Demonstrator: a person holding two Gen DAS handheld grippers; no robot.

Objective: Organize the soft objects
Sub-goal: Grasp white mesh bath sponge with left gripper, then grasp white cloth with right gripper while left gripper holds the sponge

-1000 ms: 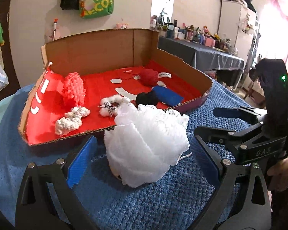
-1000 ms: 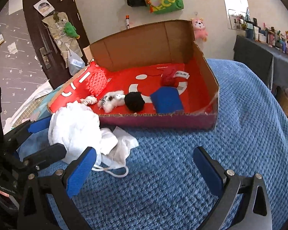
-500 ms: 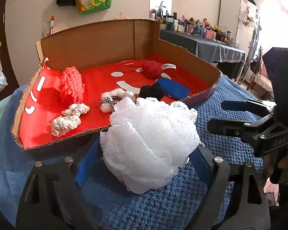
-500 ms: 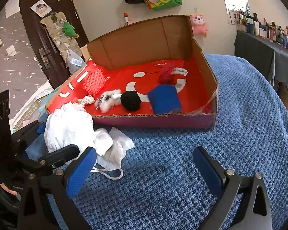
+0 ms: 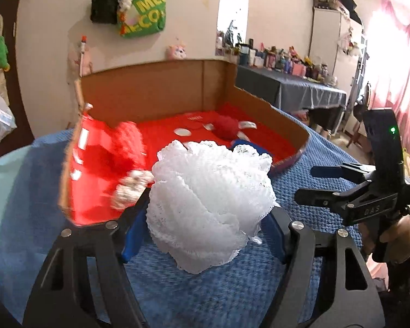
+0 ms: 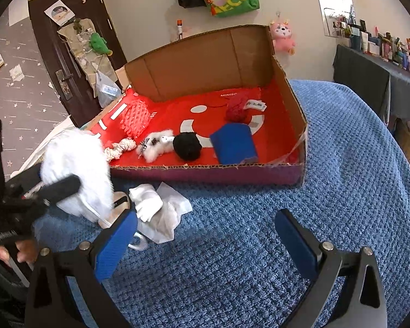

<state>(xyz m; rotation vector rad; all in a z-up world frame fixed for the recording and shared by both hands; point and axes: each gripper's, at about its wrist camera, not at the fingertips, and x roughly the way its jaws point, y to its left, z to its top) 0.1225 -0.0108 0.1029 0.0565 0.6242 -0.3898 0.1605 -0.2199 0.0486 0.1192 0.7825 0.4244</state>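
My left tool (image 5: 205,227) was closing, its blue pads pressing the white mesh puff (image 5: 210,205) between them, lifted just before the cardboard box (image 6: 205,169). My right tool (image 6: 205,243) hung spread apart, empty, over the blue blanket (image 6: 341,191).

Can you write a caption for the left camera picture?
Left gripper jaws closing on a white pouf before the red box.

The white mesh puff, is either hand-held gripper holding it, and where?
The left hand-held gripper, jaws closing, squeezes the white mesh puff across its lower sides. The right hand-held gripper holds nothing.
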